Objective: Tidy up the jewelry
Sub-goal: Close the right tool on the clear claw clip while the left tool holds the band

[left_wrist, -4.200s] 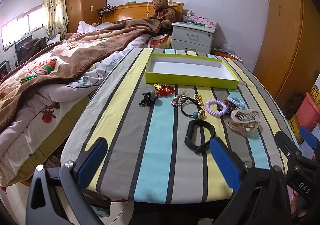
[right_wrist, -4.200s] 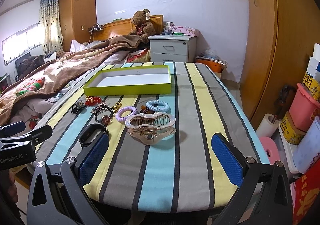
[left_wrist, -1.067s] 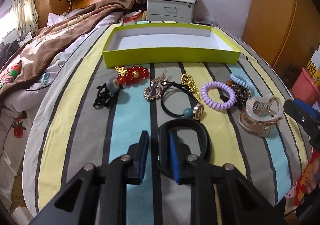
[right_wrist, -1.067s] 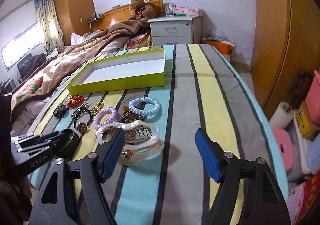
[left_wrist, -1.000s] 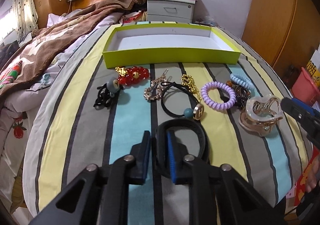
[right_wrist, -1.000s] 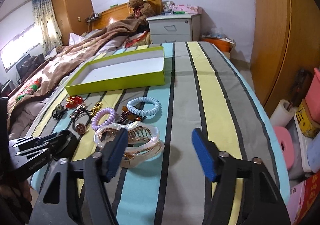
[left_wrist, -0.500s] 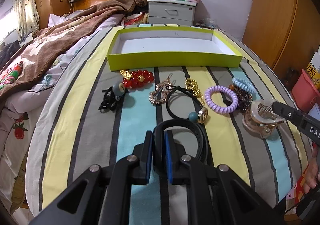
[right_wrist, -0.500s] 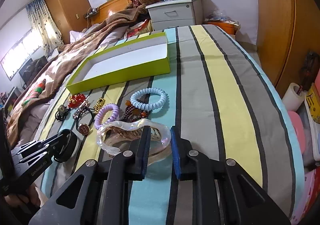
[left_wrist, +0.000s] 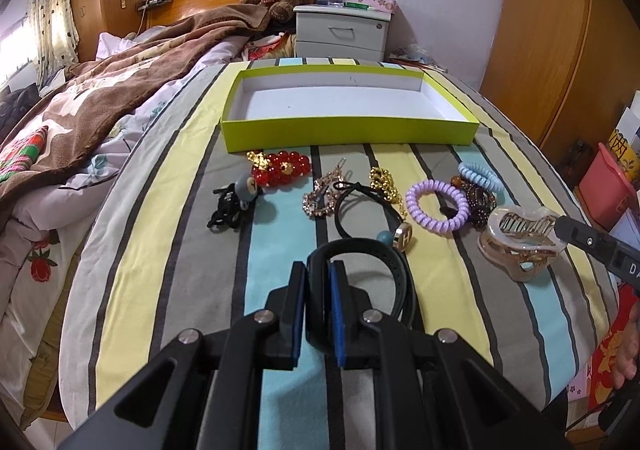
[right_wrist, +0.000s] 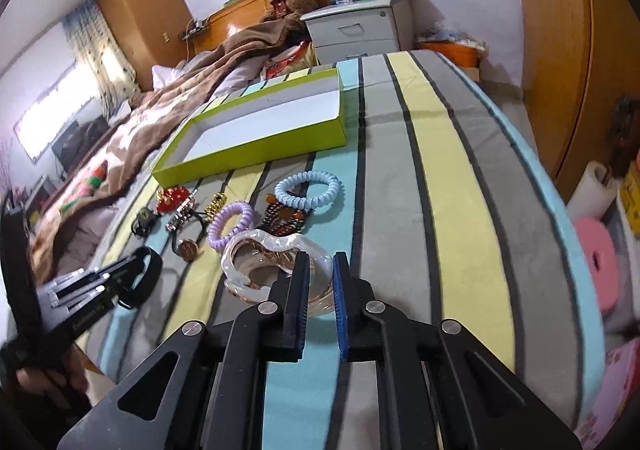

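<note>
Striped worktop (left_wrist: 168, 218): left hand-held gripper (left_wrist: 317, 282) clamped on black band (left_wrist: 394, 270); right hand-held gripper (right_wrist: 320, 274) clamped on pearly hair claw (right_wrist: 256, 250), long axis left-right.

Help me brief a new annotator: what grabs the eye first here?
Both grippers are clamped on items near the front of the striped table: the left gripper on a black band, the right gripper on a pearly hair claw. Behind the scattered accessories sits an empty lime-green box.
</note>
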{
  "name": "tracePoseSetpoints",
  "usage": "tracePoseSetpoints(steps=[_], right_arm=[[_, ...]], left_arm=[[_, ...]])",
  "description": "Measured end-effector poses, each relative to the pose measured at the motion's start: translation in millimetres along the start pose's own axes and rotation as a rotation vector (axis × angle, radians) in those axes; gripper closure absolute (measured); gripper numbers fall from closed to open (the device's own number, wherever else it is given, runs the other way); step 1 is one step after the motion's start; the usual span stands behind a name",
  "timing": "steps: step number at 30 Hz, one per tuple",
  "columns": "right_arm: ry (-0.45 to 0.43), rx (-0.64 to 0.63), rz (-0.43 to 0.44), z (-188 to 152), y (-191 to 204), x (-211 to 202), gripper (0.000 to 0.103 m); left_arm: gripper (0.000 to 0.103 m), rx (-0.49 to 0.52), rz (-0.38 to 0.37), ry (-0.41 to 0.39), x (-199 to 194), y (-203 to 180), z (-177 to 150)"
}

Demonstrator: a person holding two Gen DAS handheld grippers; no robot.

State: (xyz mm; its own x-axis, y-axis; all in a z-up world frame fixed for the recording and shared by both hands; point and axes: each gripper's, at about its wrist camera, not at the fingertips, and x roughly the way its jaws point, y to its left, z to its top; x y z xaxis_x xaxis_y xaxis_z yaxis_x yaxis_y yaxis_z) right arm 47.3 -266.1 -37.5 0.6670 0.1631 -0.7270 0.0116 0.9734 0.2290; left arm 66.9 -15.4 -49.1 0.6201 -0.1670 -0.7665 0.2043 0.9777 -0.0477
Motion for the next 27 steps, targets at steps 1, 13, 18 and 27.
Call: tracePoseSetpoints(steps=[1,13,18,27], right_arm=[[0.001,-0.021,-0.031,-0.3,0.9,-0.7,0.084],[0.046,-0.436,0.094,-3.5,52.1,2.4,0.069],[0.139,-0.598,0.028,-7.6,65.5,27.2,0.069],[0.156,-0.634,0.019,-12.0,65.9,28.0,0.091]], left_arm=[[0.09,0.001,-0.002,0.001,0.1,-0.4,-0.3],[0.09,-0.001,0.003,0.009,1.3,3.7,-1.5],[0.09,0.0,0.005,0.008,0.4,5.8,-1.2],[0.09,0.011,-0.016,0.002,-3.3,2.6,4.7]])
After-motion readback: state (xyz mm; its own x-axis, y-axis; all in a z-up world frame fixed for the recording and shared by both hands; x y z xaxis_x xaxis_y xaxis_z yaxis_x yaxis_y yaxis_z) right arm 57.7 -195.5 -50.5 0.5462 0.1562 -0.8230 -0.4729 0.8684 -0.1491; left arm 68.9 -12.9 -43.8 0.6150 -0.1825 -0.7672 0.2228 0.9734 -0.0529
